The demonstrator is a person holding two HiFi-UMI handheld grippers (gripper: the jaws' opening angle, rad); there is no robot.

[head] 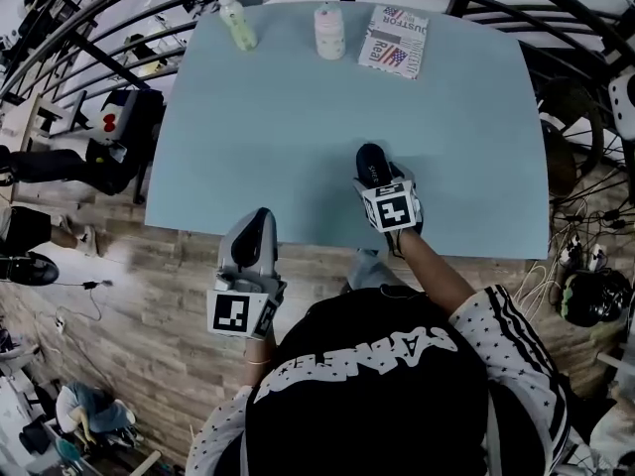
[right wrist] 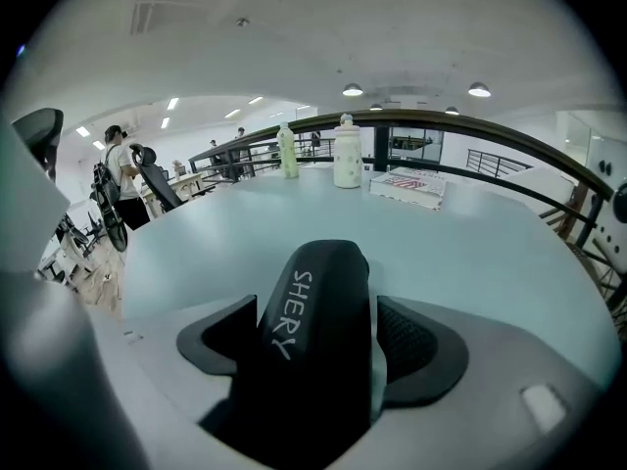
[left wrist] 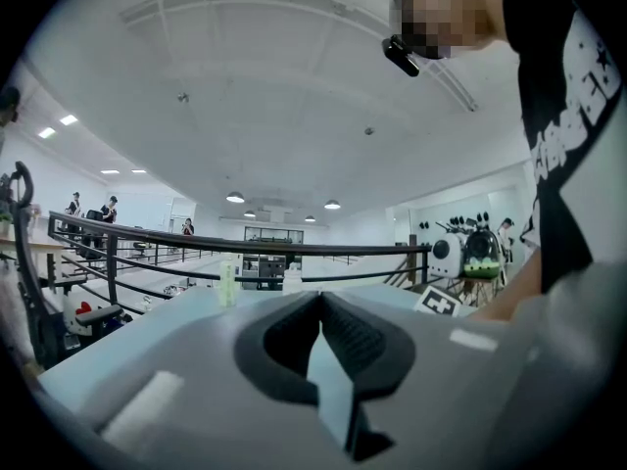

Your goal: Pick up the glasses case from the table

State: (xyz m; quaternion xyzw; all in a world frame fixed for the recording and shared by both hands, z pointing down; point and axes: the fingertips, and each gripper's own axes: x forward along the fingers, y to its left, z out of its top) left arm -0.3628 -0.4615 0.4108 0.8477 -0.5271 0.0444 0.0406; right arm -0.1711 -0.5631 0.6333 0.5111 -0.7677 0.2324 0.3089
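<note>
Glasses case (head: 372, 163) lies near worktop (head: 298, 117) person-side edge, between released right tongs (right wrist: 315, 346), pads not gripping; left tongs (left wrist: 319, 306) clenched empty at same edge

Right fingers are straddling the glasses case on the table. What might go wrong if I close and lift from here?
1. The right gripper stands open around the near end of the glasses case; the far end sticks out and may droop on lifting.
2. The shell looks smooth and rounded, so it might squirt forward under the squeeze.
3. A gap shows beside one of the fingers only; closing may nudge it sideways.
</note>
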